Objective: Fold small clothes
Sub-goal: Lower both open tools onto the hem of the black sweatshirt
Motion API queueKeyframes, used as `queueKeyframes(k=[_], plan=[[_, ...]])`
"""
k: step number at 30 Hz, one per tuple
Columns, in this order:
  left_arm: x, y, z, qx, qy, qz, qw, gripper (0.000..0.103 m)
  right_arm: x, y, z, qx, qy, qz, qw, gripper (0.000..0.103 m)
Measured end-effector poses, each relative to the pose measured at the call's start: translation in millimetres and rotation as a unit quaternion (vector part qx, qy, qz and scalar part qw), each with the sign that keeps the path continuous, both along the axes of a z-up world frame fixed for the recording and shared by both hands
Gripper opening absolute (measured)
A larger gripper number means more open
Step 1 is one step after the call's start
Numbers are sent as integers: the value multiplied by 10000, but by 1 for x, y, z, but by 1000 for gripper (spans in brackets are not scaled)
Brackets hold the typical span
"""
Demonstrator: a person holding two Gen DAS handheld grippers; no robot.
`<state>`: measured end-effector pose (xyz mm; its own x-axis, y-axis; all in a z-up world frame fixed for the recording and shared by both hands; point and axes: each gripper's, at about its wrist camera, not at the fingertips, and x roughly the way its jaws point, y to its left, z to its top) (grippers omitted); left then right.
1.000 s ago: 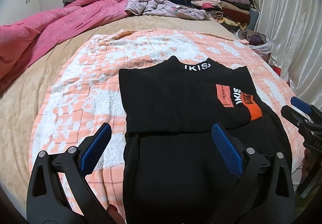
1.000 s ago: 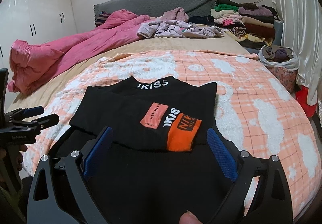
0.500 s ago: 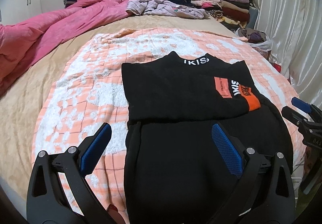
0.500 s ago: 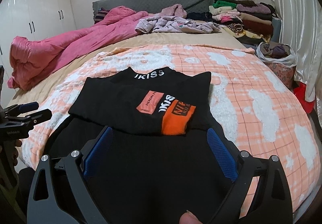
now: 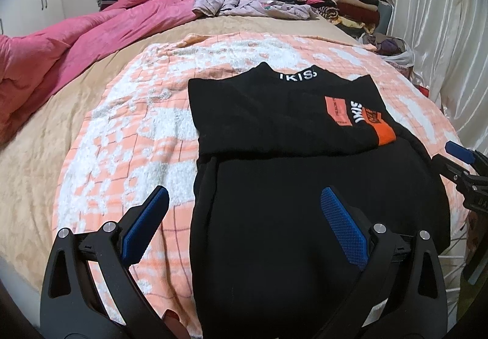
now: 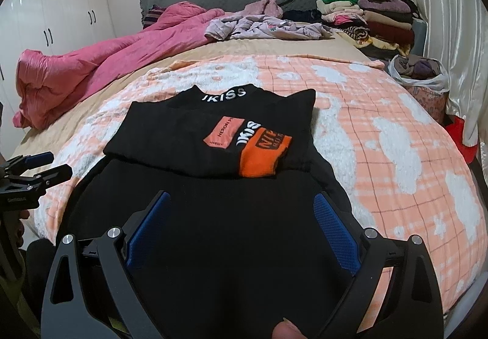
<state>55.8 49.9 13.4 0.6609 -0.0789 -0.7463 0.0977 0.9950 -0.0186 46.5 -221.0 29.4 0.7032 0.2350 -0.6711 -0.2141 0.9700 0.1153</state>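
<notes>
Left wrist view shows you the black top (image 5: 283, 113) lying flat on the orange-and-white checked blanket (image 5: 128, 137) that covers the near half of the bed, collar pointing away from you, its sleeves folded across the chest so the orange cuff (image 5: 385, 134) sits on the right-hand side. Your left gripper (image 5: 244, 217) hangs above the garment's lower left part with its blue pads (image 5: 341, 226) spread wide and nothing between them; the left pad sits over the blanket, the right one over black cloth. At the right edge of this view you can see your right gripper (image 5: 457, 162) beside the hem. From the right wrist camera, your right gripper (image 6: 241, 217) is likewise spread apart and empty, both pads over the black fabric below the folded sleeves, and the white lettering on the collar (image 6: 224, 94) reads clearly. Your left gripper (image 6: 39, 168) shows at the left edge there, over the blanket's border. Farther back lie a pink duvet (image 6: 100, 64), a heap of lilac clothes (image 6: 262, 26), and a stack of folded garments (image 6: 366, 16) by the curtain.
</notes>
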Motion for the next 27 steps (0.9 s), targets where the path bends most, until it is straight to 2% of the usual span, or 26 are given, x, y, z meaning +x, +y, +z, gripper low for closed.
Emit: queueKeyframes(k=[15, 27], plan=[[-20, 11, -14, 10, 219, 136, 9997, 93, -19, -12, -19, -156, 298, 32, 9994, 94], [-36, 55, -37, -237, 645, 567, 9960, 93, -30, -34, -38, -215, 563, -131, 9981, 94]])
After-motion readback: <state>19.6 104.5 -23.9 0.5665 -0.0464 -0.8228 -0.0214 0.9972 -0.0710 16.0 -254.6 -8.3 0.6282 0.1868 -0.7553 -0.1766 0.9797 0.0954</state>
